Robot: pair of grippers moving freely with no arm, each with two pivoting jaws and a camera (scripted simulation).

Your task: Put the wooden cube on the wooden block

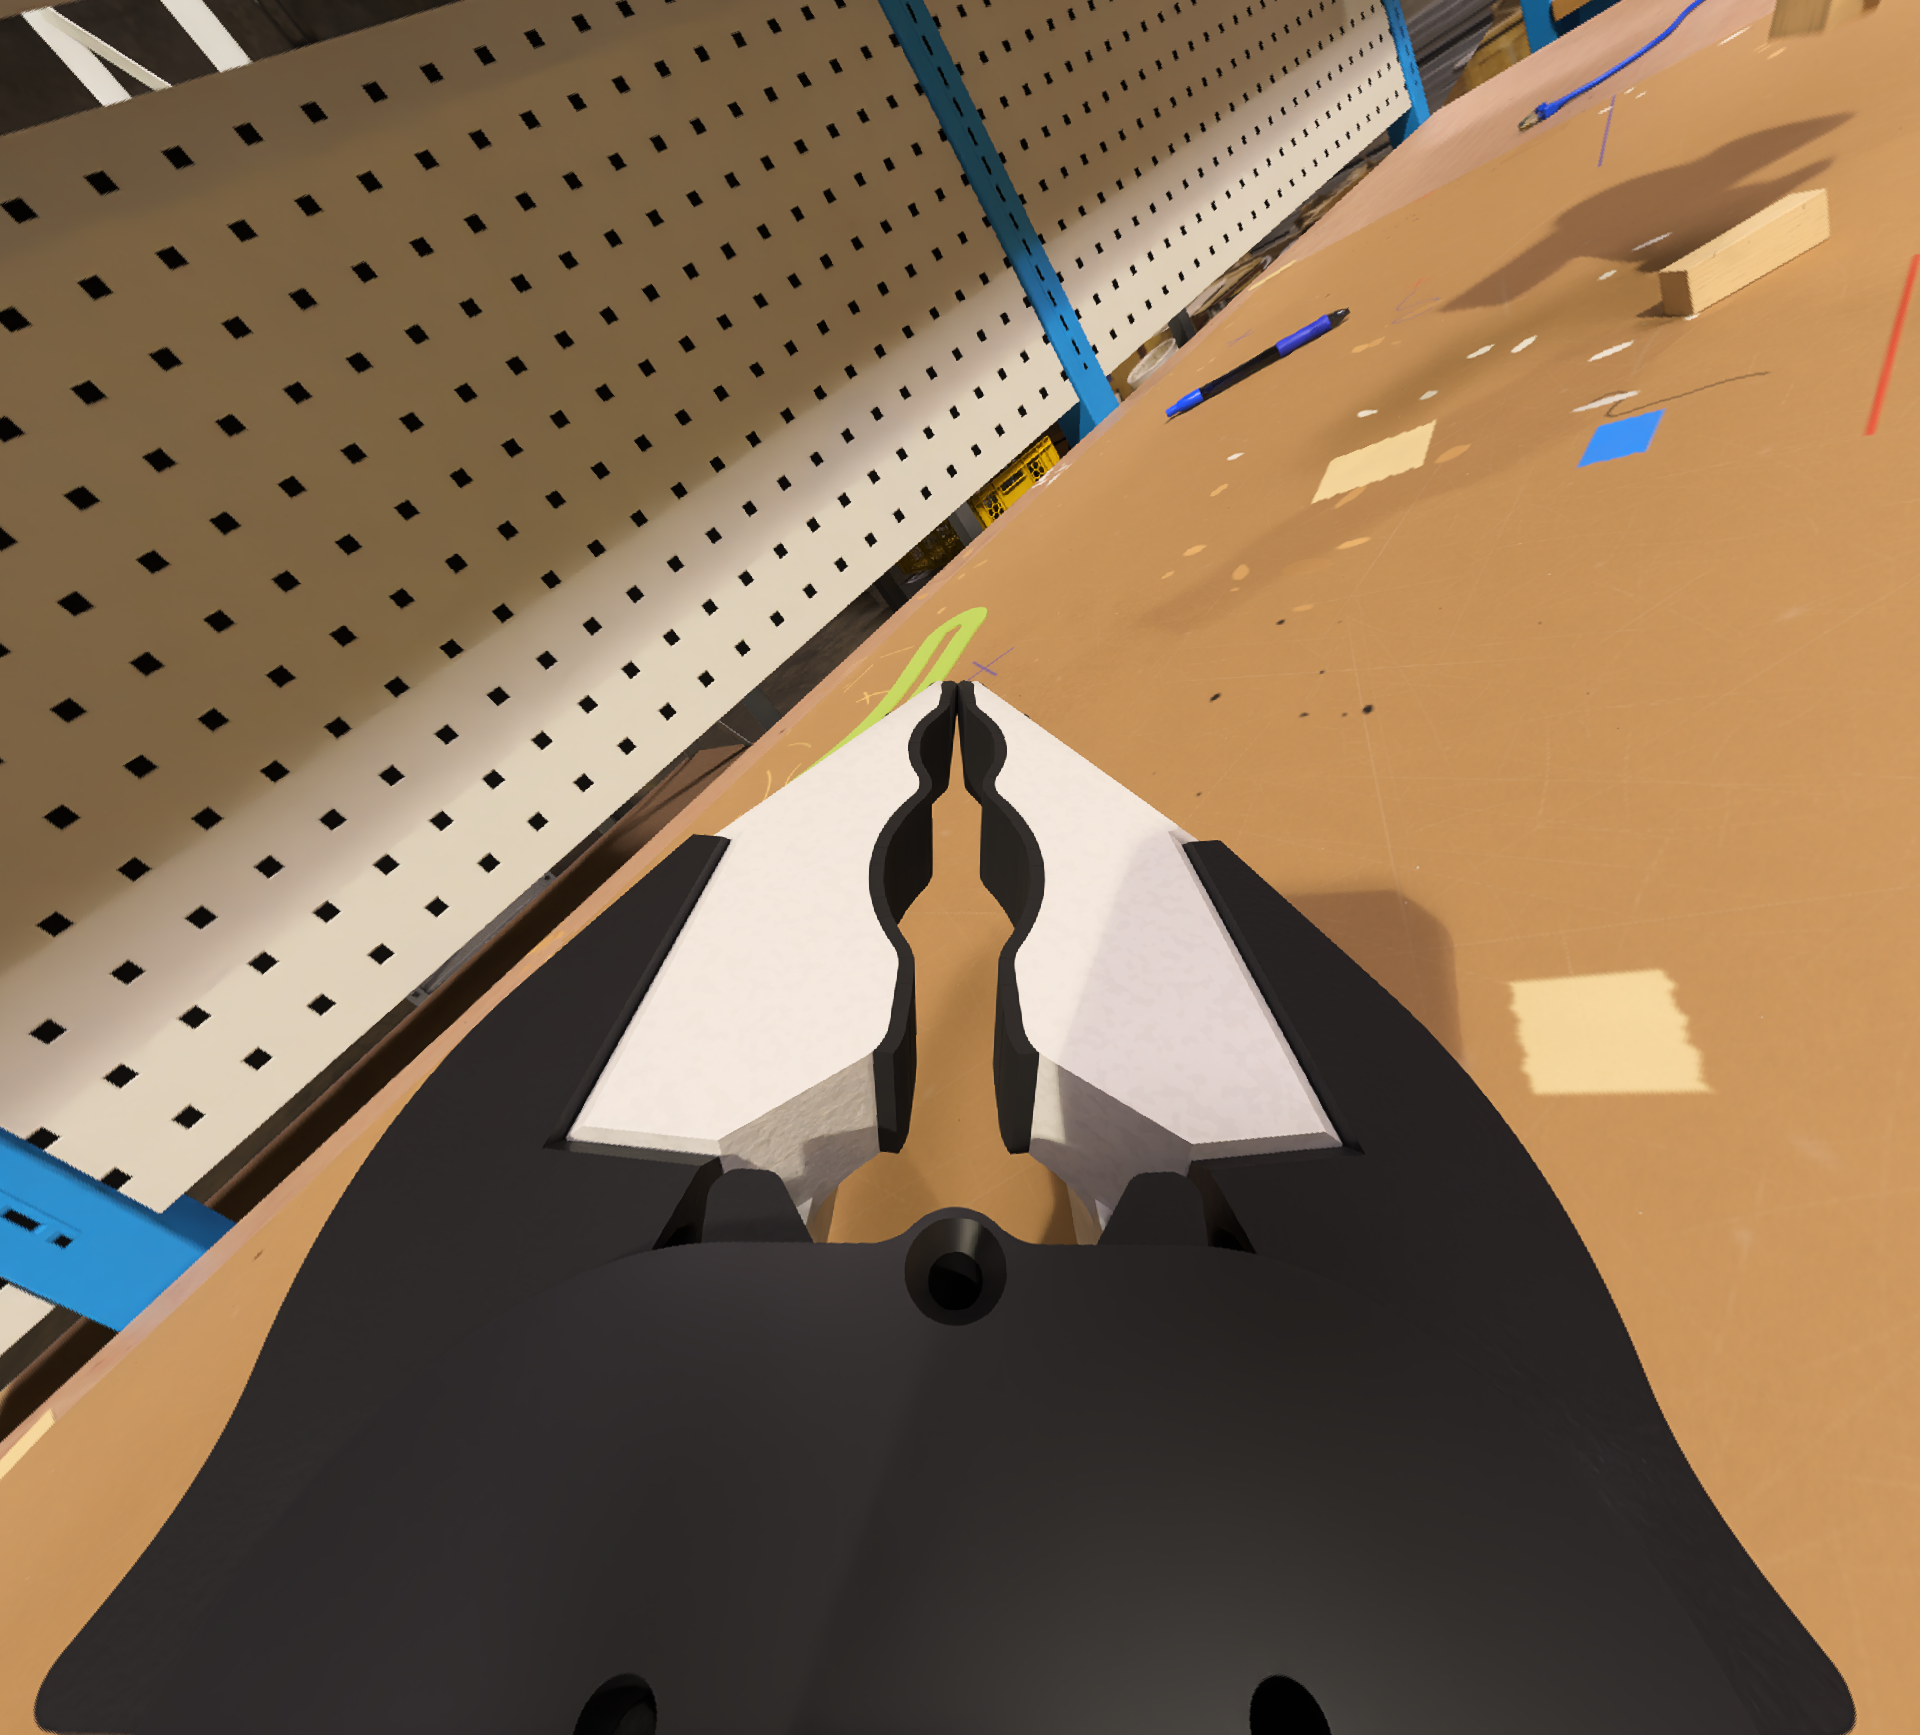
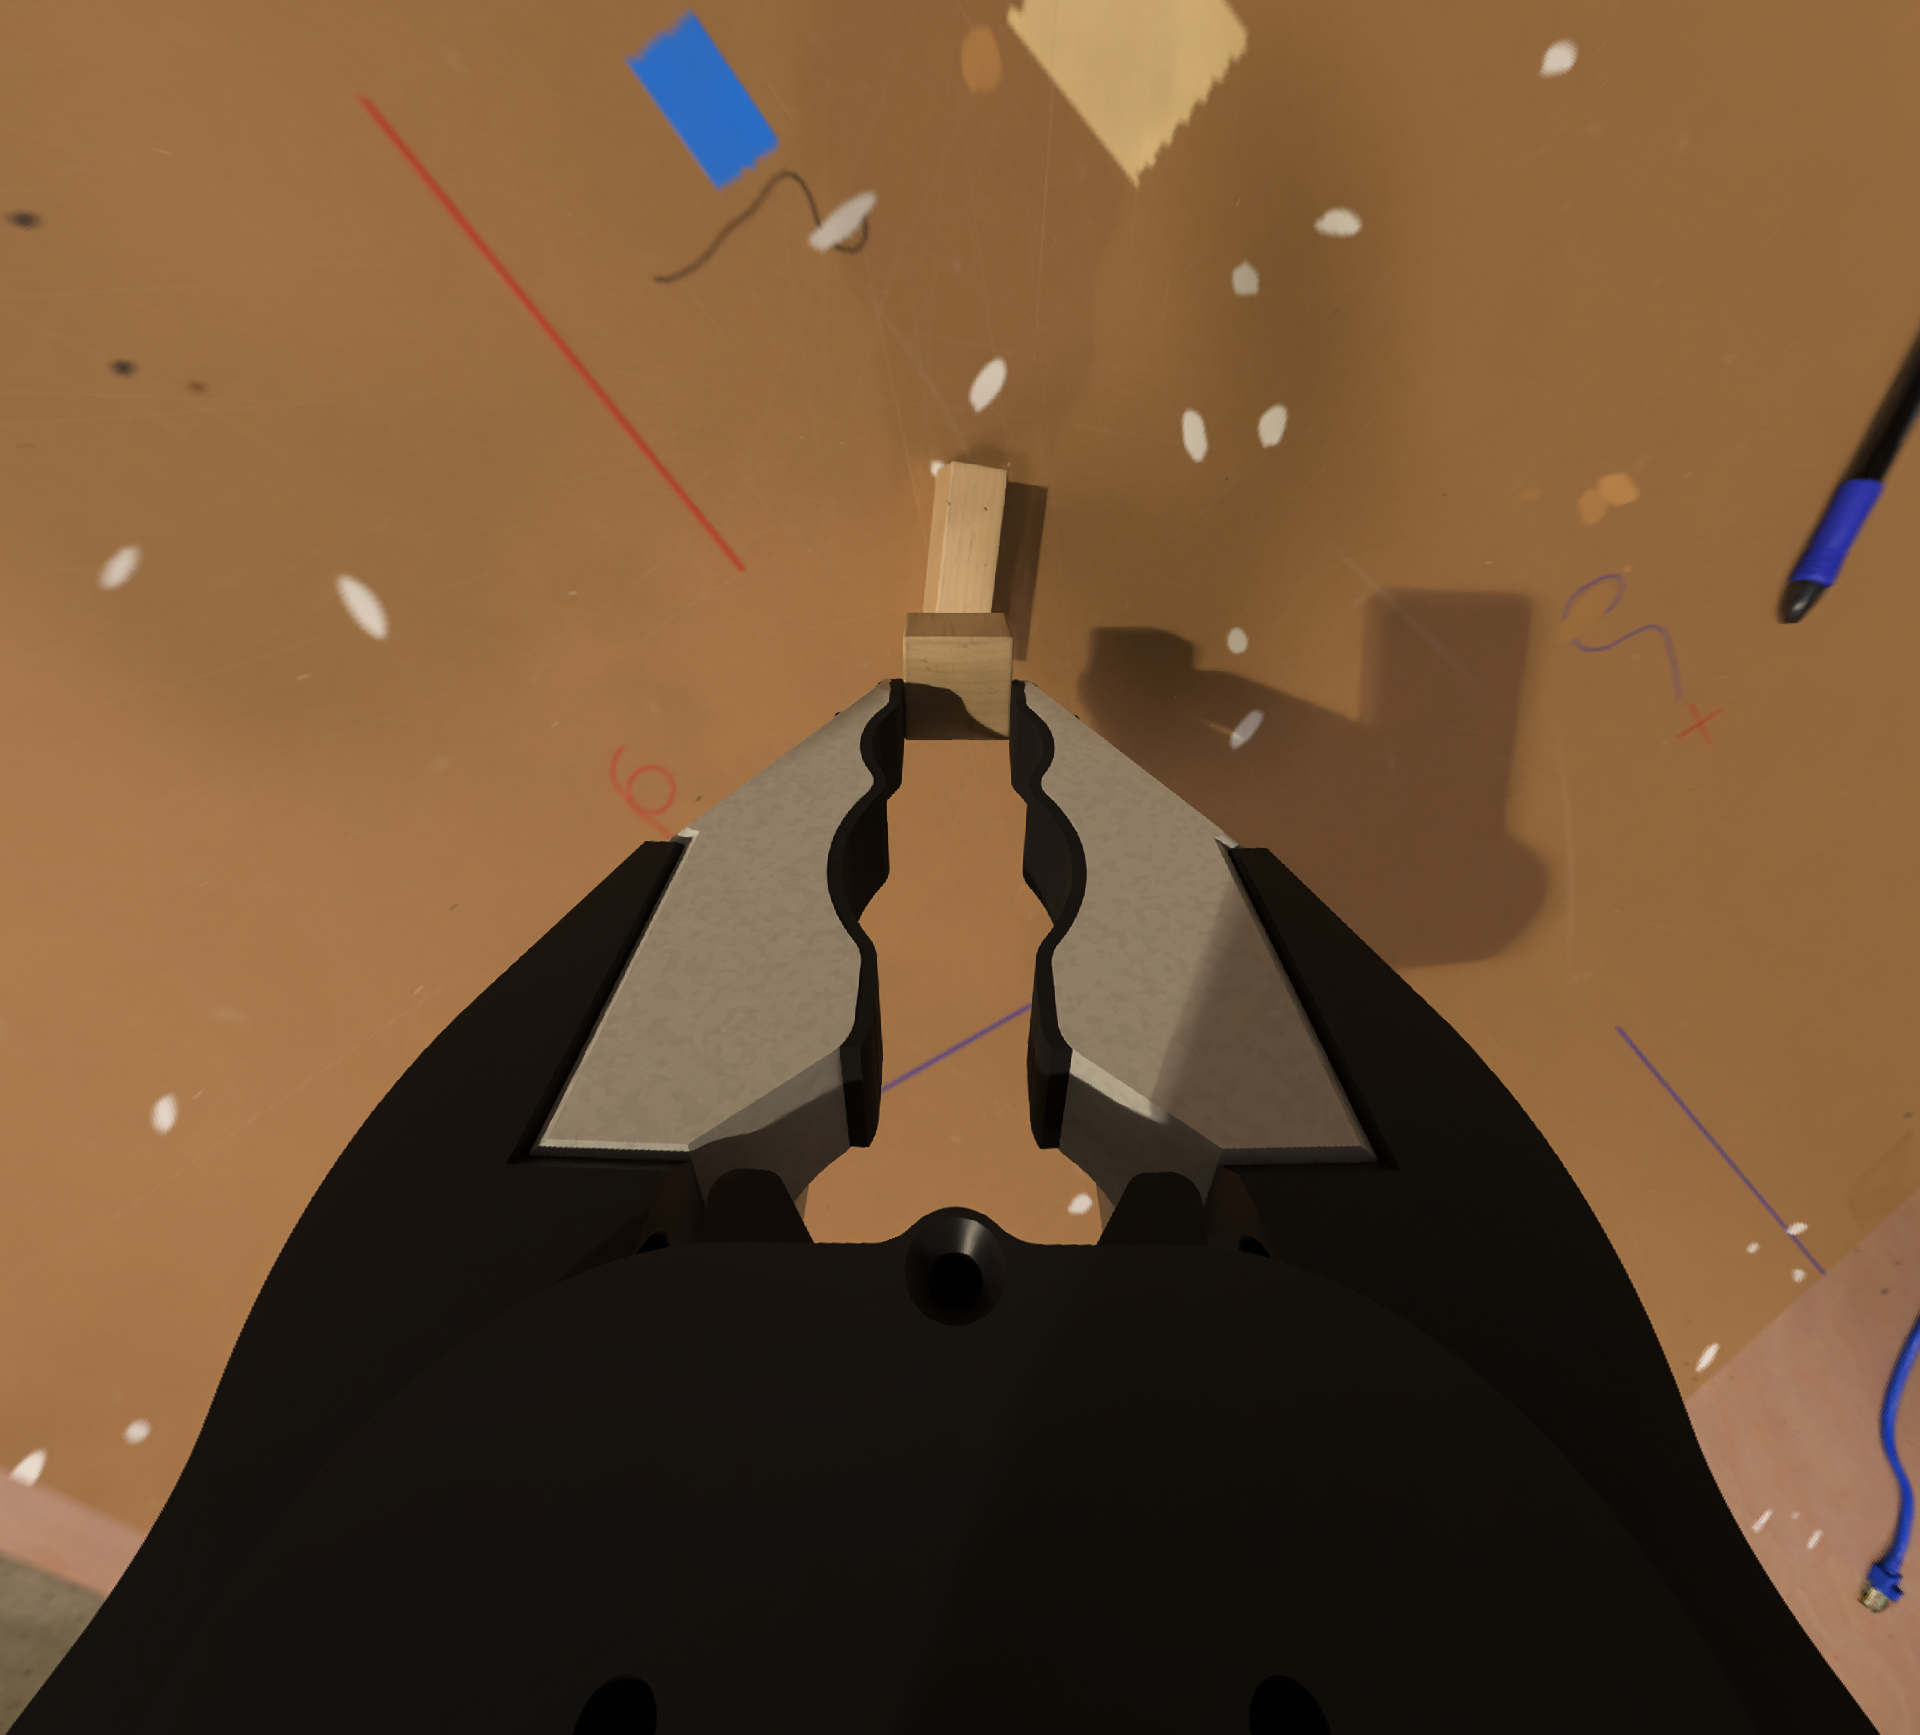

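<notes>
Pointing steeply down, right claw (image 2: 957,711) pinches wooden cube (image 2: 957,675) above wooden block (image 2: 967,537)

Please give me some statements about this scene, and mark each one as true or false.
1. The right gripper holds the wooden cube between its fingertips. True.
2. The left gripper holds the blue pen. False: it is shut on nothing, and the pen lies on the table.
3. The wooden cube already rests on the wooden block. False: it is held above the block, as the left wrist view shows.
4. A piece of blue tape is stuck on the table. True.
5. A blue cable lies on the table. True.
</notes>
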